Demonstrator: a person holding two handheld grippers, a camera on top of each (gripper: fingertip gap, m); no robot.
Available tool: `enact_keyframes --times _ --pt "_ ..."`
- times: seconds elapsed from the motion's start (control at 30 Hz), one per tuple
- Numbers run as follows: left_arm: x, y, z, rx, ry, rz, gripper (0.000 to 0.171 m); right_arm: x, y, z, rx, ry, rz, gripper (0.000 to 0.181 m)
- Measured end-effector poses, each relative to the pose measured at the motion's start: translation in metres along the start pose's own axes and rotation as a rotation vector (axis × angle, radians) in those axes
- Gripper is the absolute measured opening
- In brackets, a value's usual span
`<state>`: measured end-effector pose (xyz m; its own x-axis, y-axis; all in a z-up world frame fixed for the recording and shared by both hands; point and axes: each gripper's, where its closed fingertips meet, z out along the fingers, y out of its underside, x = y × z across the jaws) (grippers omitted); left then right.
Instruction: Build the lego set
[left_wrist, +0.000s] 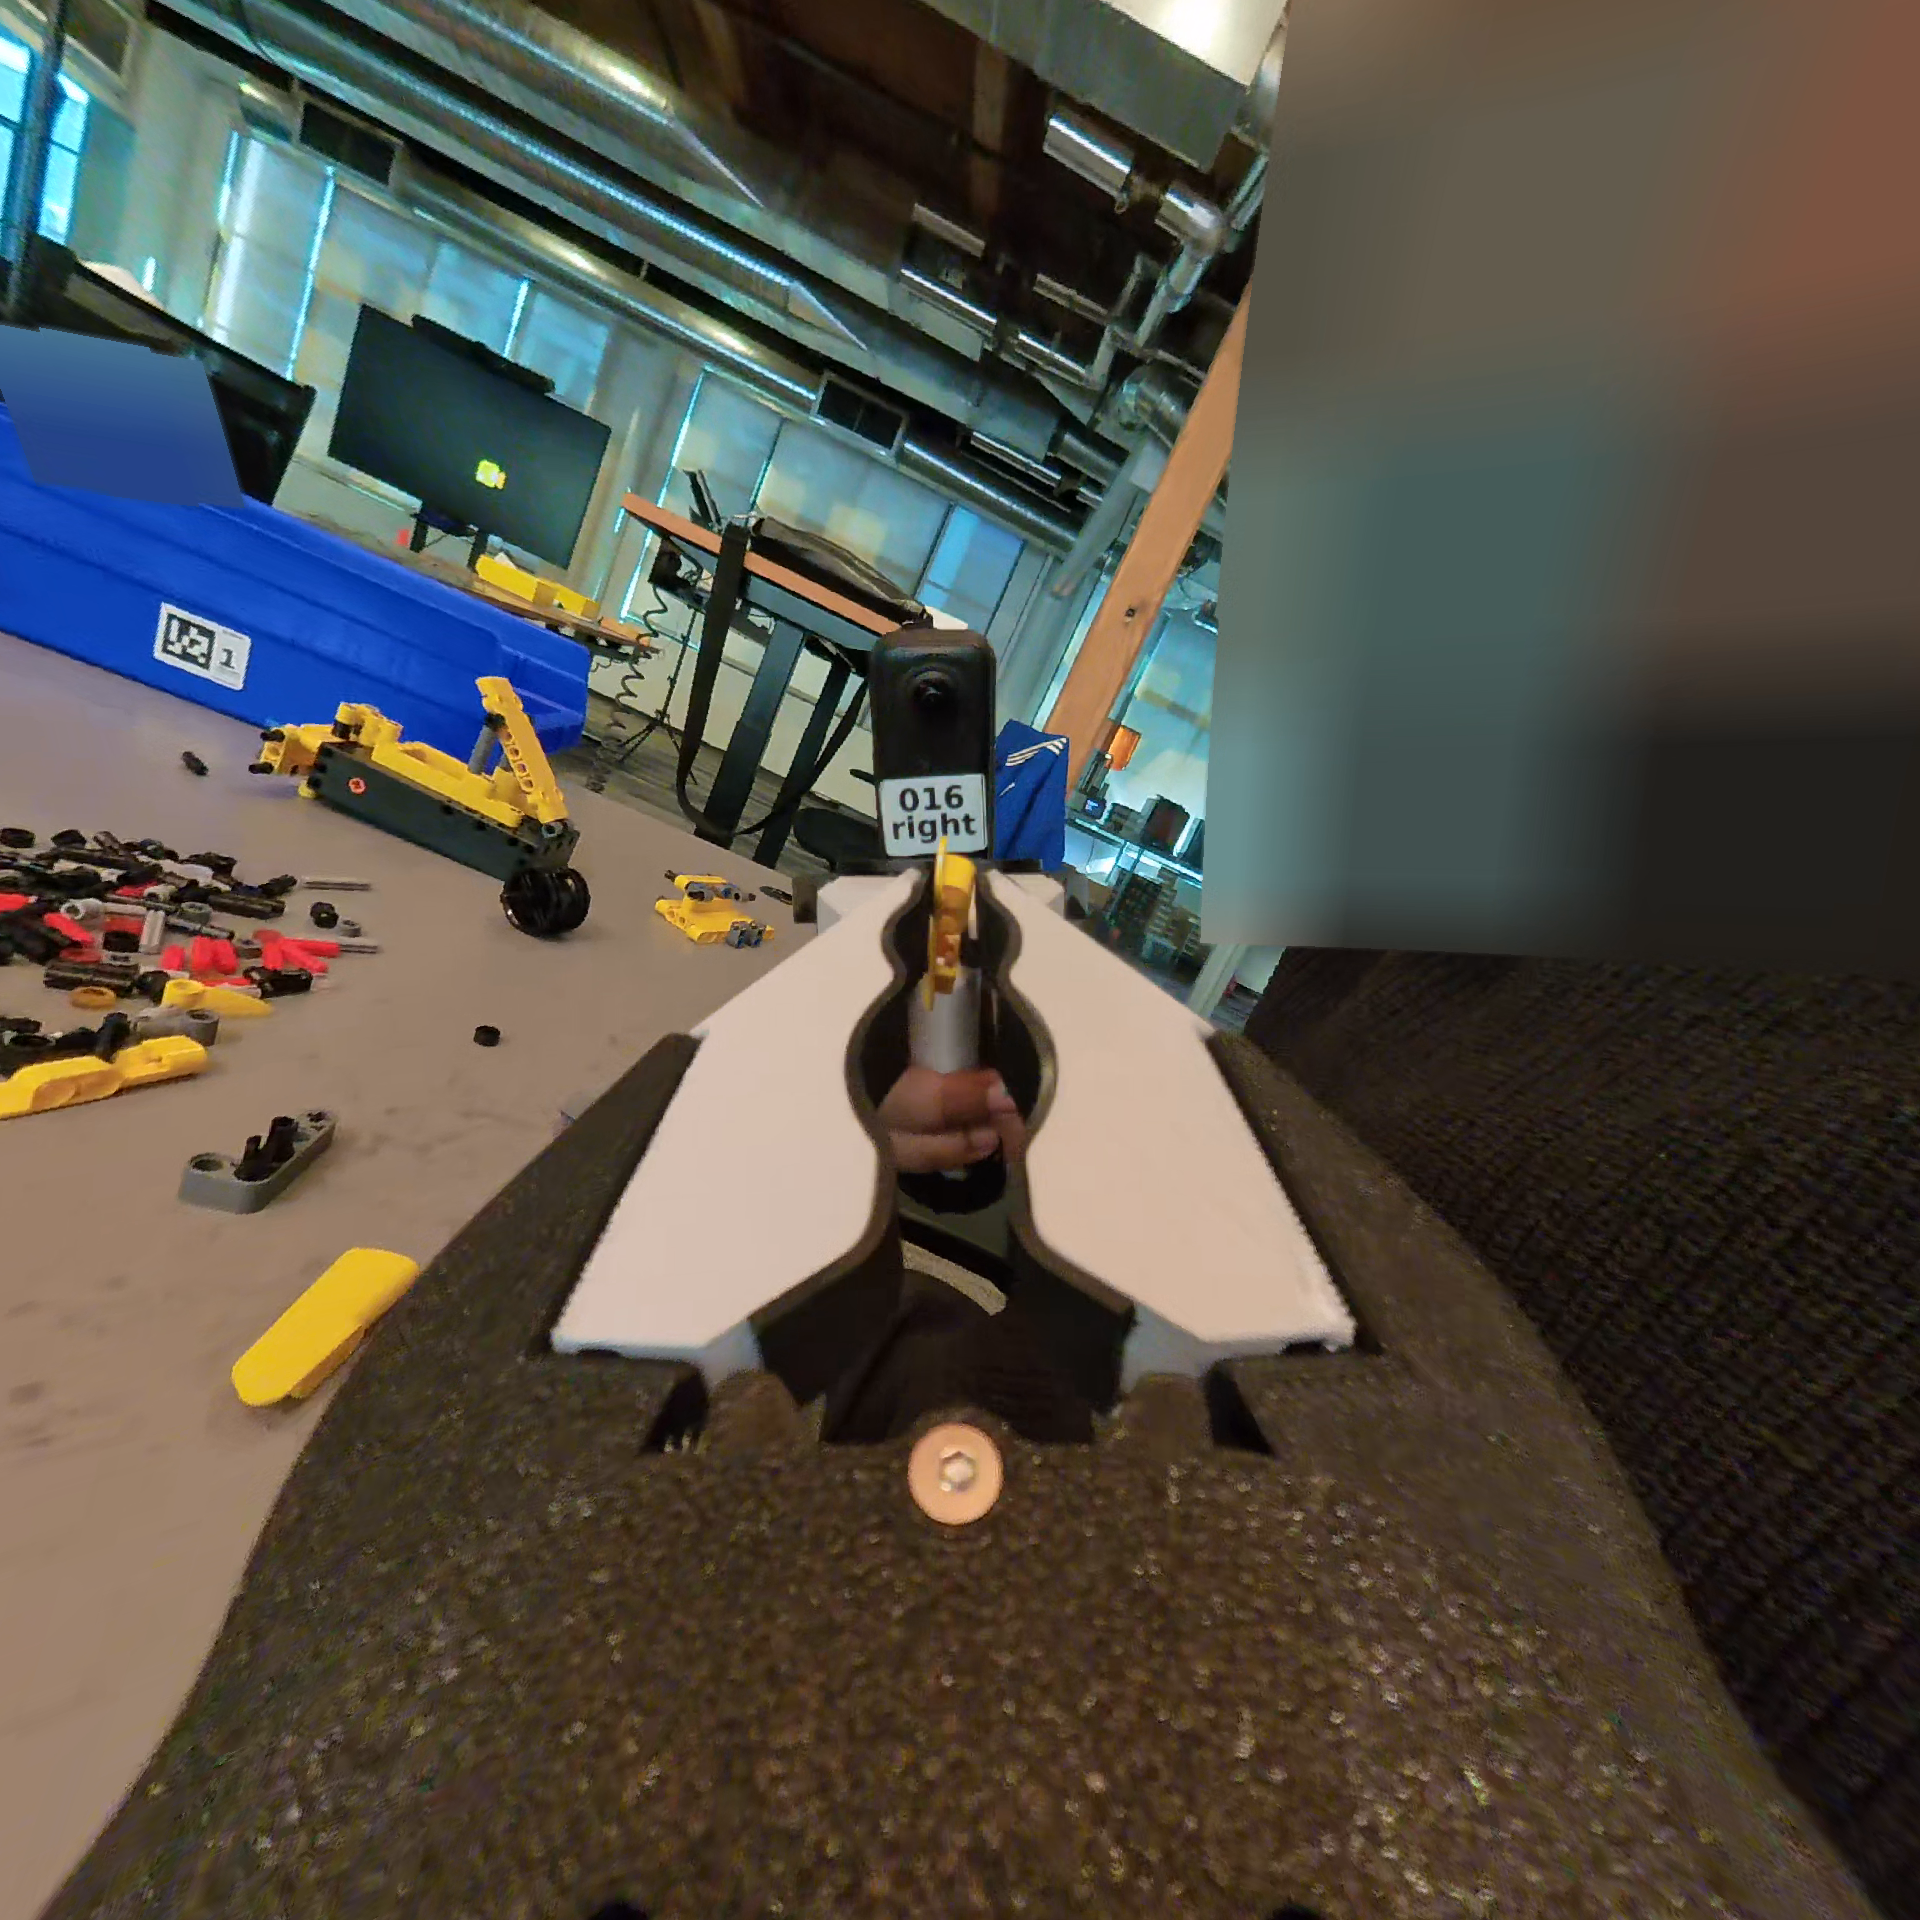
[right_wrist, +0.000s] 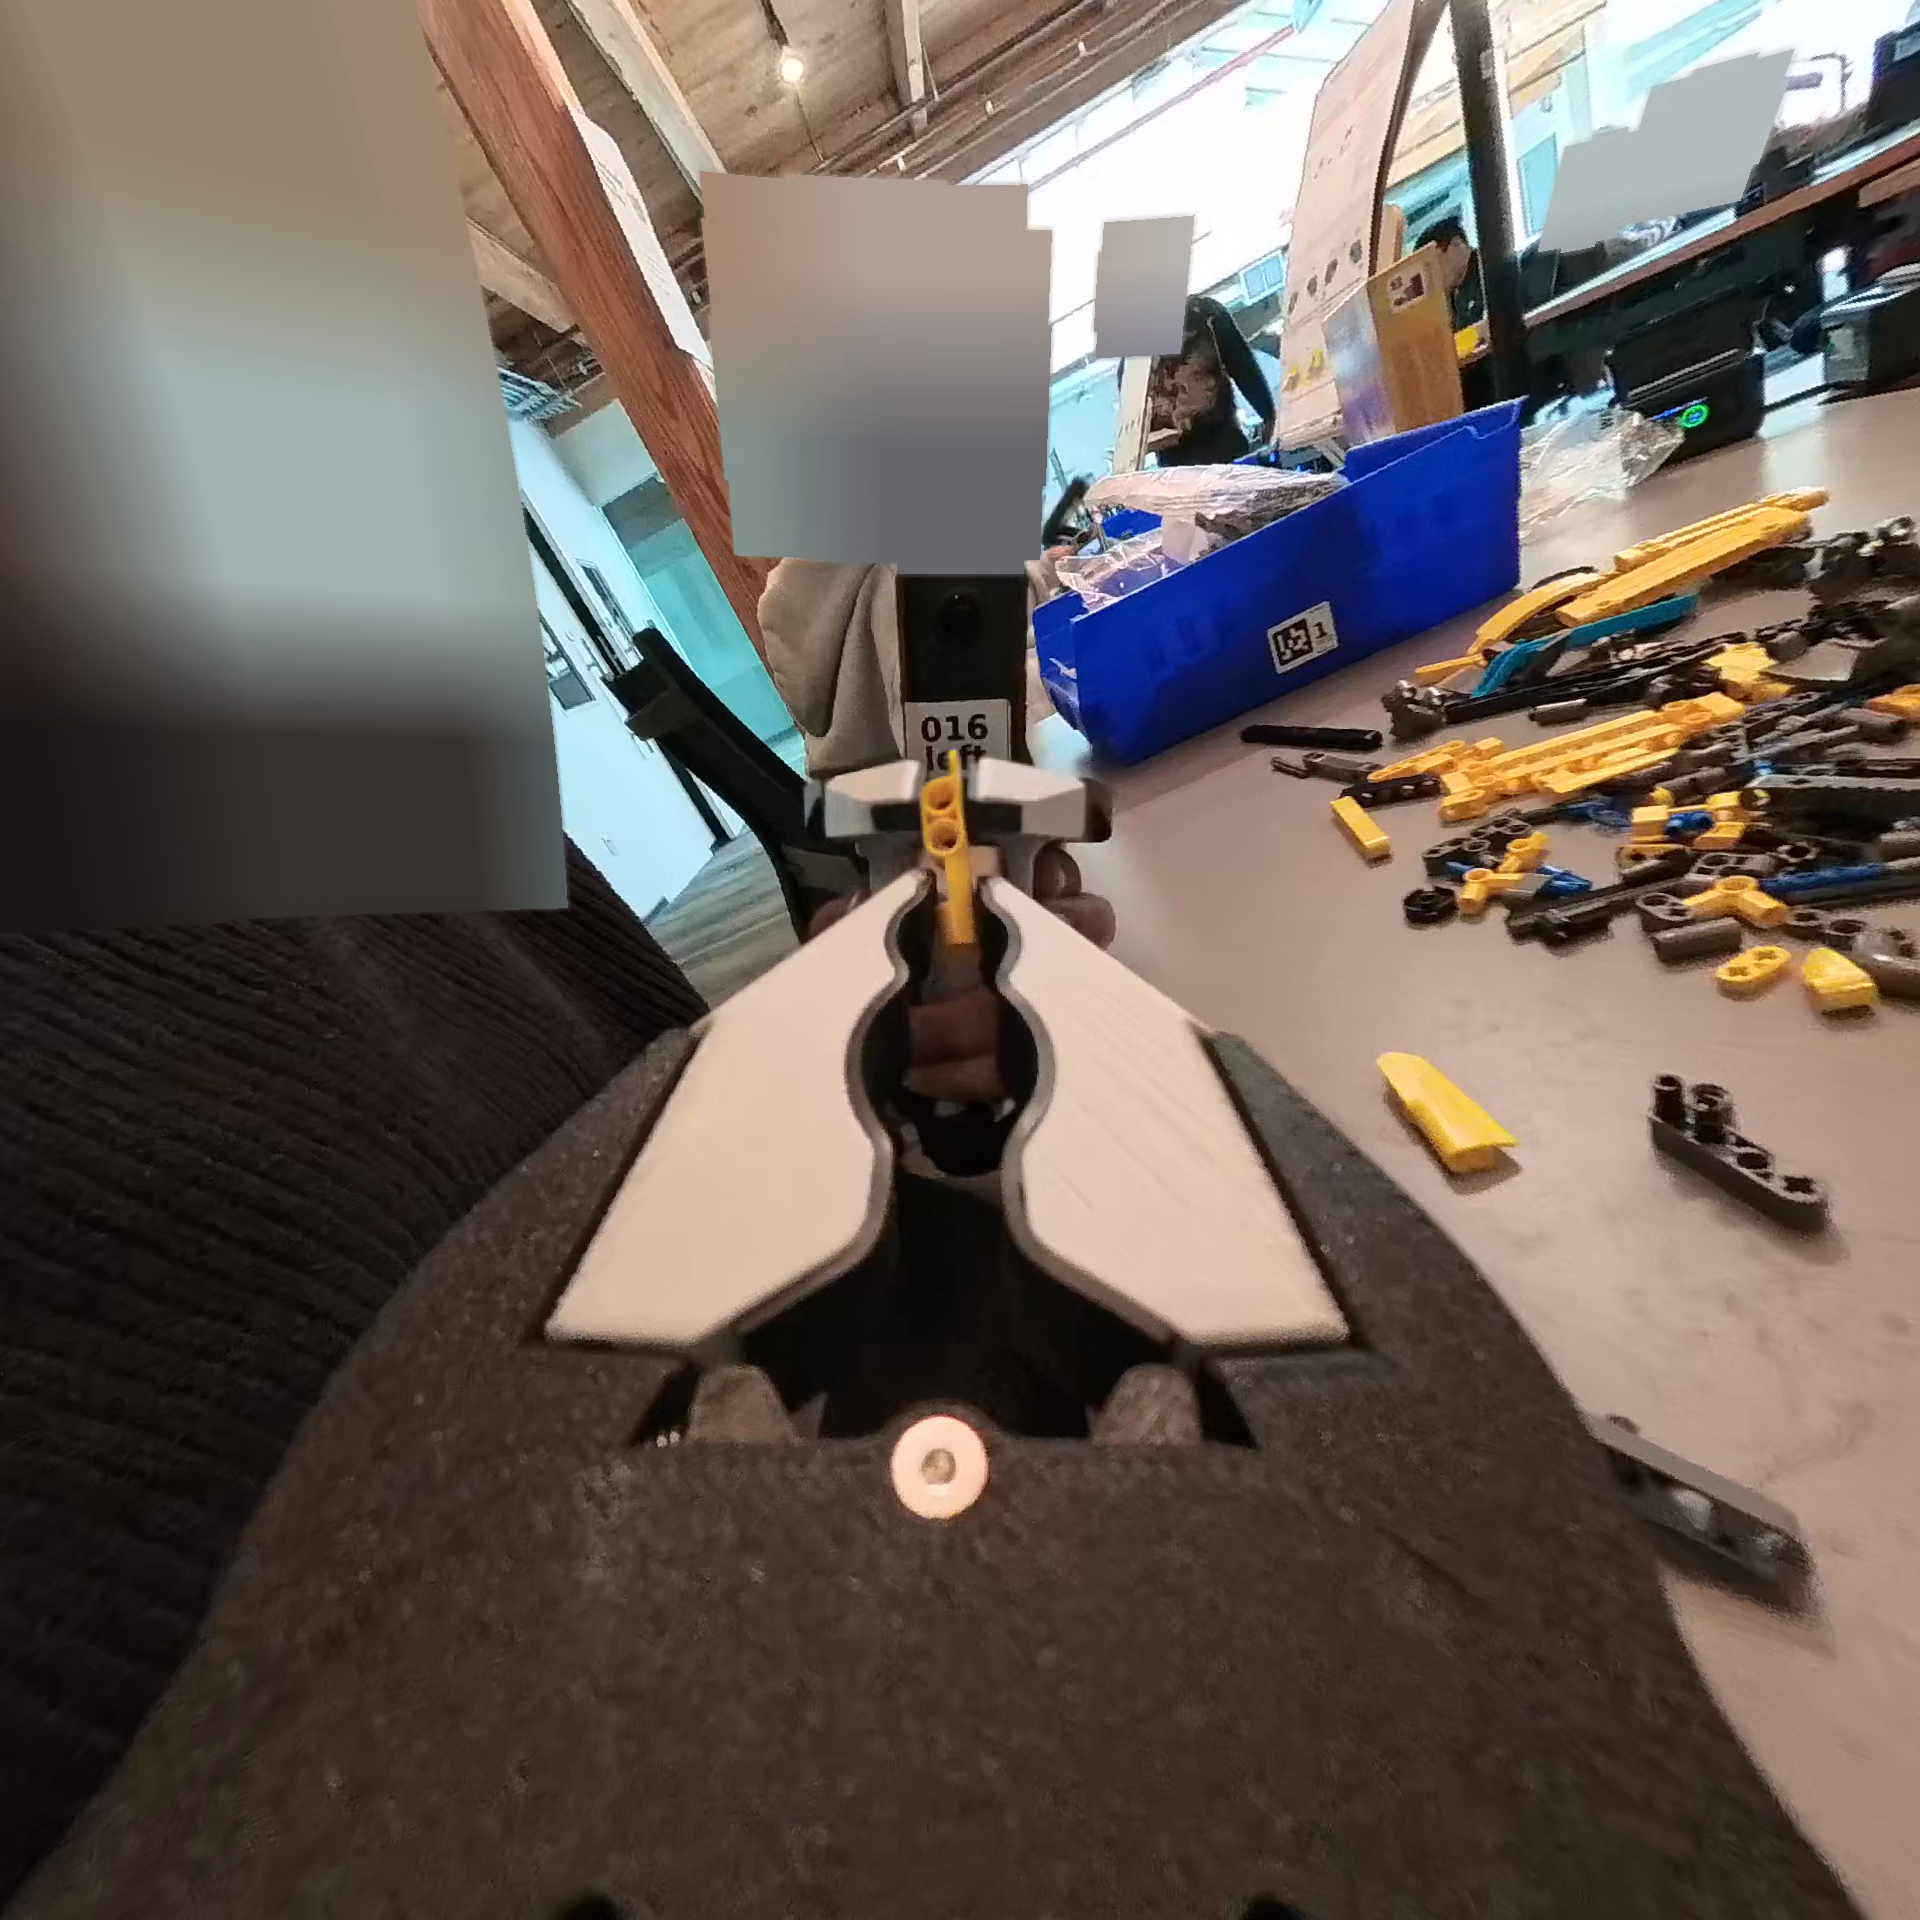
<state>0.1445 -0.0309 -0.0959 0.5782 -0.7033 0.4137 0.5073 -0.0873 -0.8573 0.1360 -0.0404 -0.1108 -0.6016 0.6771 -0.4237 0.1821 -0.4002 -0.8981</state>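
My two grippers face each other tip to tip above the near edge of the grey table (left_wrist: 436, 1164). My left gripper (left_wrist: 951, 896) is shut on a small yellow holed beam (left_wrist: 950, 925). My right gripper (right_wrist: 952, 885) is shut on the same yellow beam (right_wrist: 948, 836), and its other end sits between the left gripper's fingers (right_wrist: 1023, 805) farther off. The right gripper's black camera (left_wrist: 932, 707) shows just behind the beam in the left wrist view. A hand (left_wrist: 948, 1127) shows through the gap between my left fingers. A pale grey cylinder (left_wrist: 940, 1023) hangs below the yellow piece.
A blue bin (left_wrist: 312, 634) (right_wrist: 1278, 623) stands at the back. A part-built yellow and black model (left_wrist: 436, 790) and a pile of loose pieces (left_wrist: 135, 935) (right_wrist: 1662, 810) lie on the table. Nearer lie a yellow curved panel (left_wrist: 322, 1325) (right_wrist: 1444, 1112) and grey beams (left_wrist: 260, 1158) (right_wrist: 1735, 1153). Only a small space, under 4 cm, lies between the two pairs of fingers.
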Motion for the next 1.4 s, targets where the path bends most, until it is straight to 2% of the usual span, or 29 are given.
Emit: enact_keyframes --times 0.43,0.63,1.03,1.13,1.27,1.33,1.4 --pt "-0.001 -0.009 -0.003 0.087 -0.009 0.007 0.006 -0.001 -0.01 0.002 0.167 -0.04 0.094 0.006" --pt "0.002 -0.014 -0.005 0.125 0.006 -0.005 0.006 -0.004 -0.013 0.007 0.25 -0.026 0.075 0.006" --pt "0.003 -0.017 -0.007 0.141 0.005 -0.015 0.006 -0.005 -0.016 0.01 0.31 -0.004 0.053 0.006" --pt "0.002 -0.016 -0.008 0.118 -0.023 0.03 0.006 -0.004 -0.015 0.01 0.289 0.013 0.028 0.006" --pt "-0.001 -0.024 -0.015 0.116 -0.1 0.122 0.006 0.017 -0.019 -0.011 0.178 0.214 -0.11 0.029" --pt "-0.008 -0.024 -0.019 0.098 -0.154 0.152 0.006 0.042 -0.011 -0.032 0.027 0.415 -0.202 0.041" --pt "-0.015 -0.024 -0.023 0.085 -0.204 0.179 0.006 0.073 0.005 -0.06 -0.18 0.648 -0.274 0.069"
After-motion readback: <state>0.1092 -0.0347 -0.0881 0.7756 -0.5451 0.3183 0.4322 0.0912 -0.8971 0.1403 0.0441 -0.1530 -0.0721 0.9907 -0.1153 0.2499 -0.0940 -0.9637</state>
